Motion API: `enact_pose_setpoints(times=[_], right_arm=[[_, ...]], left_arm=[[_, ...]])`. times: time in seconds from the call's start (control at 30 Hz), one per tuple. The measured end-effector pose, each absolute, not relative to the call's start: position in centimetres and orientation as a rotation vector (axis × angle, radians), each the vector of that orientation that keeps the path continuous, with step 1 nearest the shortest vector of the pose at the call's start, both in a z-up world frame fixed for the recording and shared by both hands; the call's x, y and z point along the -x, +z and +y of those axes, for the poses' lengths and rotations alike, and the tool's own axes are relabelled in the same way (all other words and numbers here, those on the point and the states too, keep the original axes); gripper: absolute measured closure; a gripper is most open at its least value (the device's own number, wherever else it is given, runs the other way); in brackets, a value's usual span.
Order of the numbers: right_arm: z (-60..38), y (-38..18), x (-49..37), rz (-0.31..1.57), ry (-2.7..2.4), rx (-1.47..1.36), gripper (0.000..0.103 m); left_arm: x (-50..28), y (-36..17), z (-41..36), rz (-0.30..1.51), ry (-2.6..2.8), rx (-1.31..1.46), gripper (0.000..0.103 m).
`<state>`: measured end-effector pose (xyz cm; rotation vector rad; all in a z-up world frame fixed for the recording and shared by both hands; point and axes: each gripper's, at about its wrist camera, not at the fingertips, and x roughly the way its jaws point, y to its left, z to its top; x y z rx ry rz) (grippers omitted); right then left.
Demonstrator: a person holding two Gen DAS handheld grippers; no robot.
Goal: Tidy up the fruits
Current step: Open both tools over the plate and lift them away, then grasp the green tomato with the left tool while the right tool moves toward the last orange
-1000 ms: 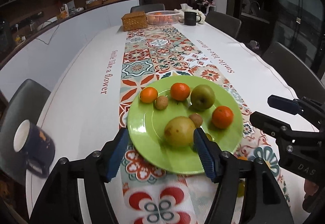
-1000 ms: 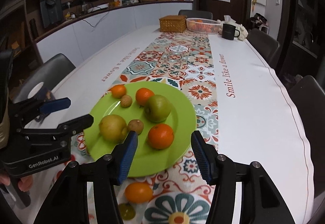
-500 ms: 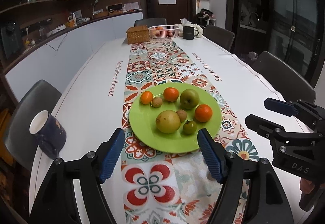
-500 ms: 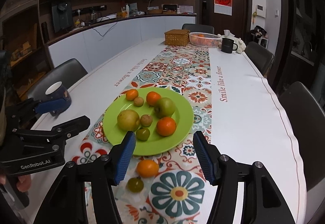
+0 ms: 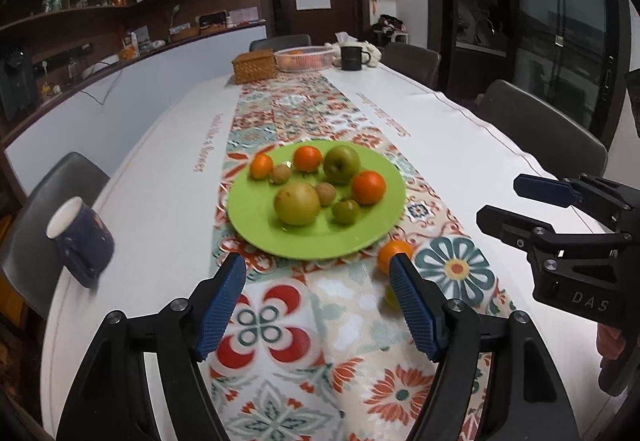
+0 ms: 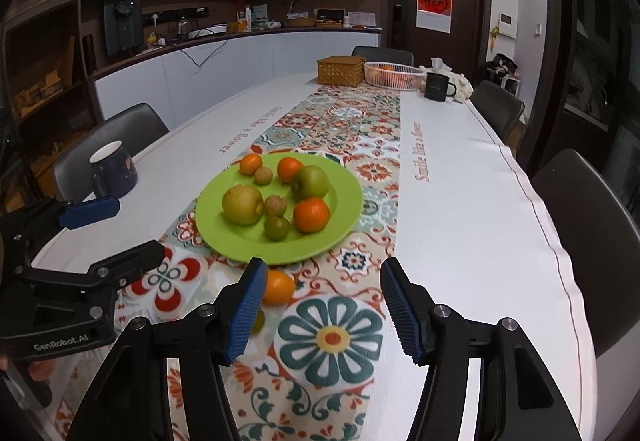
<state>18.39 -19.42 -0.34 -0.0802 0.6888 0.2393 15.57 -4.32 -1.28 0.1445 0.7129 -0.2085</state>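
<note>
1. Hovering above the patterned table runner [image 5: 280, 325], the left gripper [image 5: 318, 305] has its jaws spread wide and empty.
2. The right gripper [image 6: 322, 305] hangs beside it, jaws likewise apart, holding nothing.
3. The green plate [image 6: 224, 237] sits on the runner ahead of both, carrying a pear [image 6: 243, 204], a green apple [image 6: 310, 183], three oranges, two small brown fruits and a small green fruit [image 6: 277, 227].
4. One orange [image 6: 277, 287] lies on the runner just off the plate's near rim, touching the right gripper's left finger in view.
5. A dark mug [image 6: 113, 169] stands on the white tablecloth, left of the plate.
</note>
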Motion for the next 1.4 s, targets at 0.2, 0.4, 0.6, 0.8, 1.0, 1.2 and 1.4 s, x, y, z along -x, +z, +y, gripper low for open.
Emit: enact_pose_setpoints(times=[0.2,0.4,0.6,0.8,1.0,1.2,1.4], right_arm=[[-20.5,-1.9,-17.4,0.718,0.22,0.087,0.043],[-21.4,-3.1,-17.3,0.749,0.202,0.071,0.043],[-22.0,-4.7,-17.4,0.788,0.185,0.058,0.043],[-22.4,-5.9,-17.7,0.821,0.177,0.043,0.043],[-22.7,-6.2,-17.9,0.836,0.174,0.026,0.043],[-22.6,-6.2,-17.9,0.842,0.174,0.021,0.043],[-22.1,-6.1,-18.1,0.848,0.188,0.017,0.043]], left_arm=[[-16.0,-3.4,-6.0,0.772,-0.256,-0.149,0.03],[-16.8,-5.6,-7.7,0.847,-0.31,-0.148,0.031],[-18.3,-7.1,-8.6,0.917,-0.341,-0.134,0.04],[-19.4,-8.2,-9.5,0.957,-0.359,-0.135,0.052],[-19.8,-8.5,-10.0,0.976,-0.388,-0.113,0.068],[-19.9,-8.6,-10.0,0.982,-0.399,-0.11,0.074],[-19.3,-7.9,-8.8,0.965,-0.363,-0.102,0.074]])
